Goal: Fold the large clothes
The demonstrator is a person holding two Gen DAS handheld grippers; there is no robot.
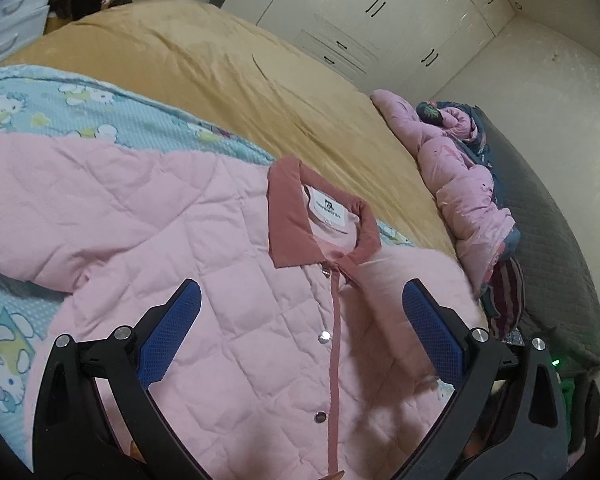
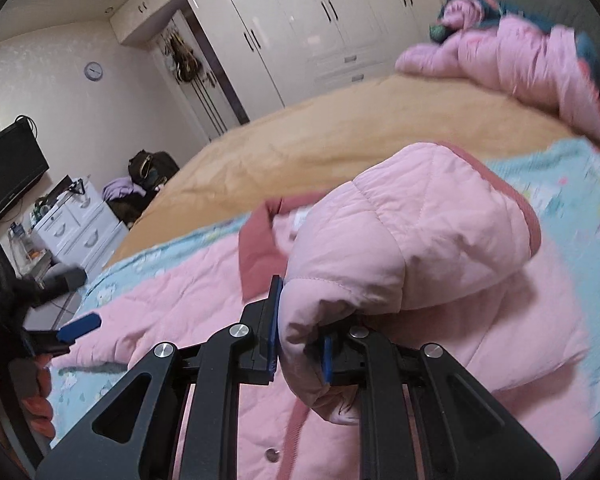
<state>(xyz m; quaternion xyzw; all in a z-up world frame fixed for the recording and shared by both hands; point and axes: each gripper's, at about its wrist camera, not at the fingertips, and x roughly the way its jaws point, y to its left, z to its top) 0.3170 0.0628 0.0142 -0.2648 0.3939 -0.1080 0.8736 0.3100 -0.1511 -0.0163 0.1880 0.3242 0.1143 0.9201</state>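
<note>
A pink quilted jacket (image 1: 204,264), stitched in diamonds, lies front-up on a light blue cartoon-print sheet (image 1: 100,120) spread over a smooth tan blanket (image 1: 260,80). Its collar (image 1: 288,216) and front strip are a darker rose, with 1 white label inside the neck and 3 round metal snaps (image 1: 324,337) visible down the front.

The left gripper (image 1: 300,332) hovers above the chest, its 2 blue textured pads spread wide and holding nothing.

The right gripper (image 2: 300,344) is pinched on a bunched sleeve (image 2: 400,248), lifting the puffy fabric above the body (the rose-trimmed cuff points away from the camera).

1 crumpled pink puffer coat (image 1: 460,184) sits at the bed's far edge, well apart from the jacket.
</note>
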